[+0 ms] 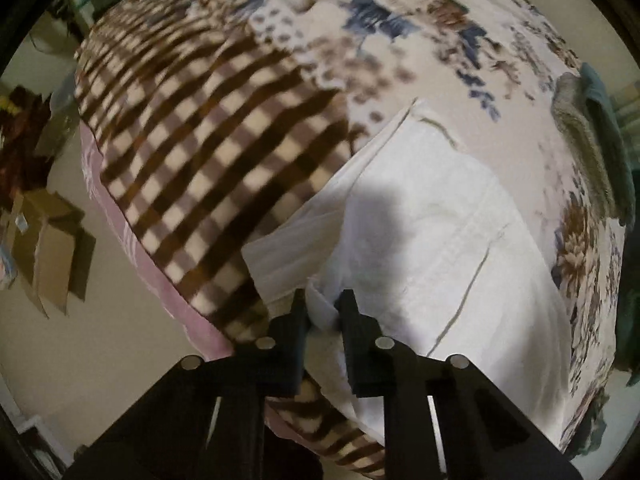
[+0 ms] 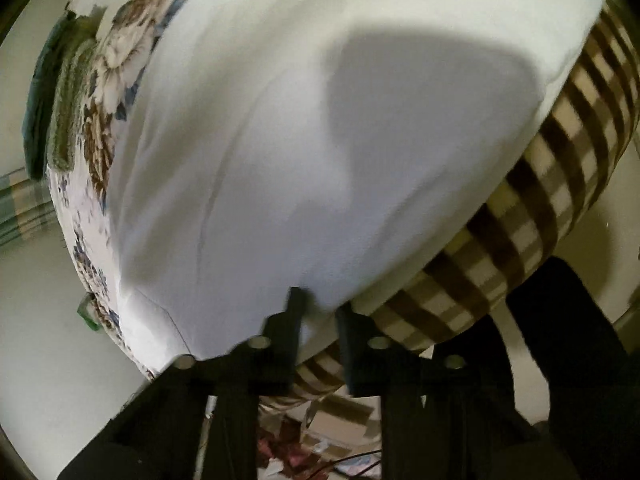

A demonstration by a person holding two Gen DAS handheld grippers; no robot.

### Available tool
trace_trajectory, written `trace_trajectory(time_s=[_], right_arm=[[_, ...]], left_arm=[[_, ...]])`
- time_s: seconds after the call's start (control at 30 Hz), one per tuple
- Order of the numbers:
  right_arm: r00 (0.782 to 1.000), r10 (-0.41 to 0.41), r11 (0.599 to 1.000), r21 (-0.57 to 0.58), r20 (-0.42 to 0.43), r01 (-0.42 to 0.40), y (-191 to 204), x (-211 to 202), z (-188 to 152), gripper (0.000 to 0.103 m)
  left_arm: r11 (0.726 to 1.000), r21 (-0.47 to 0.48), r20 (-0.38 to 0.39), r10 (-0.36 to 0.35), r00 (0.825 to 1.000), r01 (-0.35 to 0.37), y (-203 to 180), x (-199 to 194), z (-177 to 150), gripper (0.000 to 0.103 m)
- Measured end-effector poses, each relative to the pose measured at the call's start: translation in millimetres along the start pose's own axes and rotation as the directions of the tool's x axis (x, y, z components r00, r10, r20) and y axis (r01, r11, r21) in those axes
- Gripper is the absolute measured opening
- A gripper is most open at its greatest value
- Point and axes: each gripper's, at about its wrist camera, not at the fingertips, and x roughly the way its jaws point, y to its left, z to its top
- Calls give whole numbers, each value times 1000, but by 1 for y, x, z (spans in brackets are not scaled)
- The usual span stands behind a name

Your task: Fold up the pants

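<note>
Bed (image 1: 400, 20) is covered by a floral sheet and a checked blanket (image 1: 208, 152). White pants (image 1: 420, 232) lie flat on top, near edge at both tongs, long axis running away up-right in the left view. Left gripper (image 1: 323, 312) is pinched on a pants corner fold. Right gripper (image 2: 320, 312) is narrowed on the pants hem; both equally near.

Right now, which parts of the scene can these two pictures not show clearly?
- Left wrist view: the near hem of the white pants is hidden behind the left gripper.
- Right wrist view: the right gripper covers the cloth edge; motion blur hides seams.
- Both views: the floral bedspread is blurred, cut off.
</note>
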Motion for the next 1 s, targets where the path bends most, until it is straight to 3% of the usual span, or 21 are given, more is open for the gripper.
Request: trace_trajectory(time_s=[0.2, 0.3, 0.43, 0.53, 0.6, 0.63, 0.67, 0.73, 0.8, 0.9, 1.0], right_arm=[[1000, -10, 997, -72, 13, 11, 12, -19, 1, 5], [1000, -28, 995, -92, -15, 26, 10, -20, -8, 5], [996, -82, 989, -129, -40, 76, 4, -3, -9, 6], [990, -100, 987, -137, -99, 86, 2, 0, 0, 22], [985, -105, 981, -178, -134, 80, 11, -13, 6, 45], [985, -117, 971, -224, -125, 87, 19, -26, 9, 48], [986, -124, 959, -267, -111, 90, 27, -38, 12, 51], [990, -122, 937, -339, -76, 89, 48, -57, 23, 56], [991, -129, 908, -406, -31, 105, 79, -74, 44, 58], [992, -121, 865, -486, 47, 128, 126, -80, 88, 59], [981, -178, 775, -604, 75, 186, 170, -61, 126, 59]], left_arm=[[998, -28, 23, -59, 998, 60, 15, -19, 20, 10], [999, -8, 21, -47, 999, 47, 19, -16, 26, 10], [1000, 5, -37, -25, 999, 25, 21, 3, 26, 14], [997, 79, -22, 21, 1000, -19, 8, -10, 23, 16], [988, 133, 12, 82, 997, -83, -5, -27, 20, 25], [980, 158, 36, 118, 992, -122, -12, -33, 20, 38], [973, 179, 55, 140, 989, -148, -19, -39, 20, 61], [953, 224, 126, 178, 976, -203, -36, -59, 14, 85], [946, 249, 164, 172, 971, -210, -55, -71, 9, 85], [944, 307, 130, 85, 988, -122, -108, -67, 5, 85], [918, 388, 78, 54, 996, -80, -166, -36, -1, 85]])
